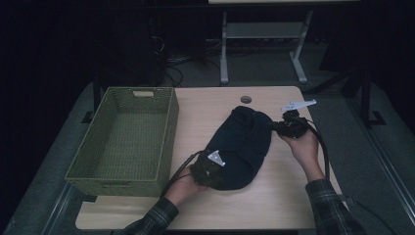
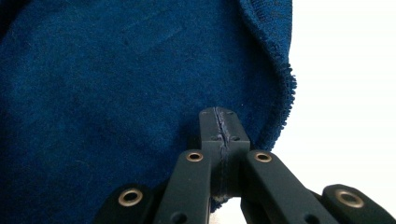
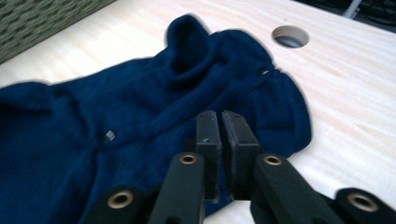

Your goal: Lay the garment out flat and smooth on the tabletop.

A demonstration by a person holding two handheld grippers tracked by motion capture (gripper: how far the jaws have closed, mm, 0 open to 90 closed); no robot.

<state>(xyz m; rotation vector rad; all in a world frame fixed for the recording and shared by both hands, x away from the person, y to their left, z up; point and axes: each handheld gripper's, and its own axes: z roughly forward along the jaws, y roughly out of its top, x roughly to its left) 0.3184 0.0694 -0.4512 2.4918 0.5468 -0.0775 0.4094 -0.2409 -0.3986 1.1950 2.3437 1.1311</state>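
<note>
Lying rumpled, dark blue garment (image 1: pixel 242 147) (fleecy), both grippers' jaws clamped on its edges.

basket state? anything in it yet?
Empty. The high view shows the basket's bare woven floor; the garment lies beside it on the table.

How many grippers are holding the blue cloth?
2. The left gripper pinches the blue cloth at its near edge; the right gripper pinches its far right edge.
</note>
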